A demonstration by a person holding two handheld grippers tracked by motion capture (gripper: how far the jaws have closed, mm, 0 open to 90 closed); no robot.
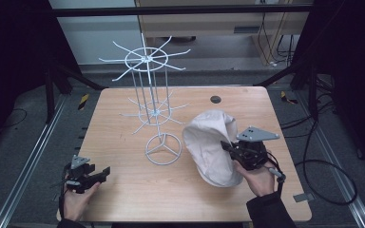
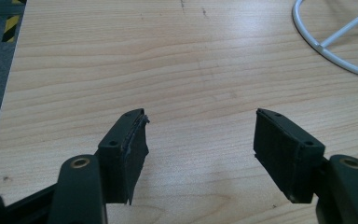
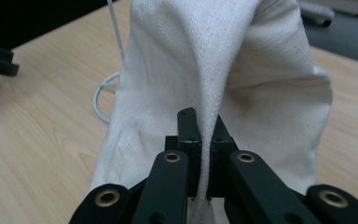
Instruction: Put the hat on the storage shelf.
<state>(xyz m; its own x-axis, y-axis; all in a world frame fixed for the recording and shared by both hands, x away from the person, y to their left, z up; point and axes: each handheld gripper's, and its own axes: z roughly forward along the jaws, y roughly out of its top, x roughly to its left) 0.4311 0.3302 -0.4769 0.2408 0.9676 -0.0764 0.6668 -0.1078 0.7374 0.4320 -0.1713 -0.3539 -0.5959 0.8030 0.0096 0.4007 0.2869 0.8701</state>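
A cream cloth hat (image 1: 209, 145) lies on the right half of the wooden table (image 1: 123, 190), bunched up at its right side. My right gripper (image 1: 229, 147) is shut on a fold of the hat (image 3: 214, 70), and the cloth rises from between the black jaws in the right gripper view. A white wire hanging stand (image 1: 154, 107) with two tiers of hooks stands at the table's middle on a ring base (image 1: 163, 149), left of the hat. My left gripper (image 1: 105, 171) rests open at the table's front left, nothing between its fingers (image 2: 130, 149).
A dark round grommet (image 1: 215, 99) sits in the table's far edge. The stand's ring base (image 2: 335, 42) shows at the upper right of the left gripper view. Metal rails and cables run along the floor on both sides of the table.
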